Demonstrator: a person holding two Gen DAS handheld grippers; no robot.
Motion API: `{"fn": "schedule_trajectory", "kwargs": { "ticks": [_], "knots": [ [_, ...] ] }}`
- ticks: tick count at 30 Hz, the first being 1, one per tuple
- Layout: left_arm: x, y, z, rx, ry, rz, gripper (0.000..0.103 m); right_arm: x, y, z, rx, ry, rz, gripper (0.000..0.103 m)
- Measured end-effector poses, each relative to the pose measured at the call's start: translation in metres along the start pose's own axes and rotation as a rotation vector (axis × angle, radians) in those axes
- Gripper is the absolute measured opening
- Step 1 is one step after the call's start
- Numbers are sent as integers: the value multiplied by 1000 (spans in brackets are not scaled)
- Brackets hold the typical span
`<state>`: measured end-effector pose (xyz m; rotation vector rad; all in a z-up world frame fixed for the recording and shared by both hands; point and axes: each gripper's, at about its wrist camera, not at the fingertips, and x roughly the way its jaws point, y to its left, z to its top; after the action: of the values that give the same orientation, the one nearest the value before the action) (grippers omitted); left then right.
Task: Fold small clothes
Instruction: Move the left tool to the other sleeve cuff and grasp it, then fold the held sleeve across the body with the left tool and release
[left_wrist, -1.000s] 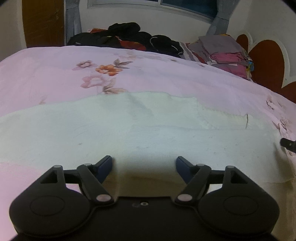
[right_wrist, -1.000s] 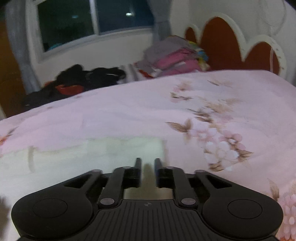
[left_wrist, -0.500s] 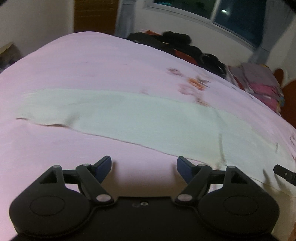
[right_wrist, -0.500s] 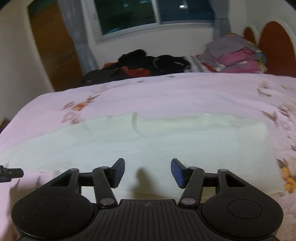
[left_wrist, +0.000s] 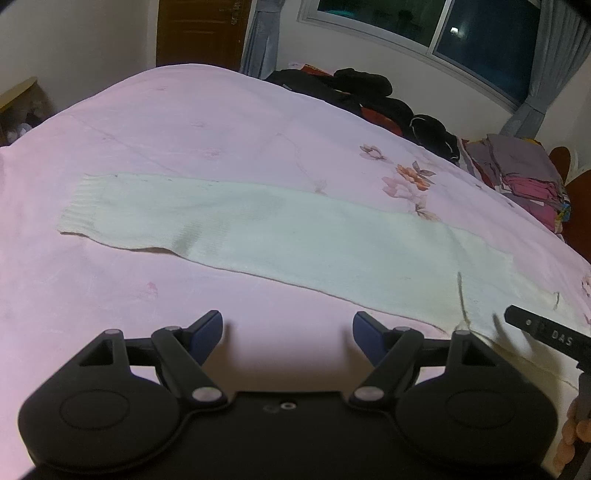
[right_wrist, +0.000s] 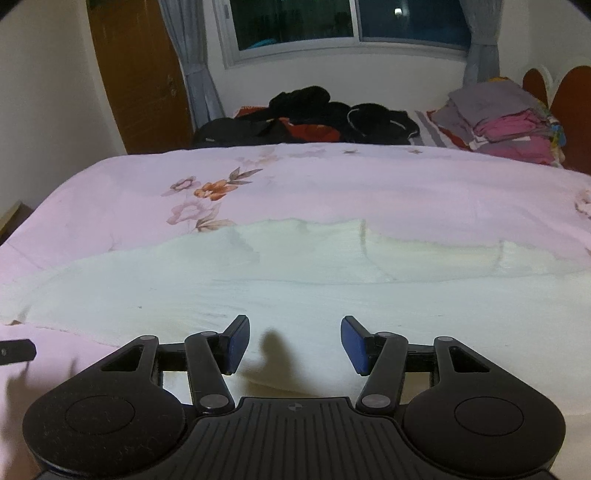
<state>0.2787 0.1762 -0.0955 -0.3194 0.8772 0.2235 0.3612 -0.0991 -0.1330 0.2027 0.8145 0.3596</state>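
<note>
We hold left hand-held gripper (left_wrist: 288, 326) released, over bare bedspread (left_wrist: 207, 122) just short of white knit garment (left_wrist: 295, 236). Garment lies flat across bed, cuff far left. Right hand-held gripper (right_wrist: 294, 341) released (empty) above garment's near edge. Risk: pinching bedspread along with garment, or uneven grasps skewing fold.

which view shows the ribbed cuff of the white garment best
The left wrist view. The garment stretches across the pink bedspread there, with the ribbed cuff in plain sight at its far left end. The right wrist view shows only the garment's wide body; the cuff cannot be made out.
</note>
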Motion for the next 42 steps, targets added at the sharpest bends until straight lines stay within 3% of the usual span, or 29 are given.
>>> {"fn": "schedule_trajectory", "kwargs": {
  "ticks": [6, 12, 21, 23, 26, 29, 30, 31, 35, 37, 42],
  "knots": [
    [5, 32, 6, -52, 5, 28, 77, 10, 17, 5, -10, 1, 0, 56],
    [15, 78, 12, -175, 21, 31, 76, 14, 25, 7, -20, 5, -18, 56],
    [38, 123, 29, -374, -15, -75, 77, 31, 29, -3, -23, 51, -57, 56],
    [43, 132, 34, -434, -40, -90, 71, 31, 29, -2, -17, 50, -52, 56],
    [52, 147, 40, -511, -77, -93, 53, 29, 26, -2, -3, 45, -48, 56],
    [62, 159, 45, -573, -107, -75, 28, 28, 23, -2, 6, 39, -49, 56],
    [64, 160, 46, -580, -114, -65, 12, 26, 22, -2, 11, 32, -53, 56],
    [67, 162, 46, -584, -117, -53, 5, 23, 20, -1, 20, 21, -55, 56],
    [63, 153, 46, -566, -157, -48, 4, 20, 16, -2, 16, 9, -86, 56],
    [50, 138, 50, -505, -203, -52, 3, 28, 14, -5, 5, 47, -82, 56],
    [19, 77, 70, -324, -275, -151, 3, 11, 1, -3, 75, 5, -46, 56]
  ]
}}
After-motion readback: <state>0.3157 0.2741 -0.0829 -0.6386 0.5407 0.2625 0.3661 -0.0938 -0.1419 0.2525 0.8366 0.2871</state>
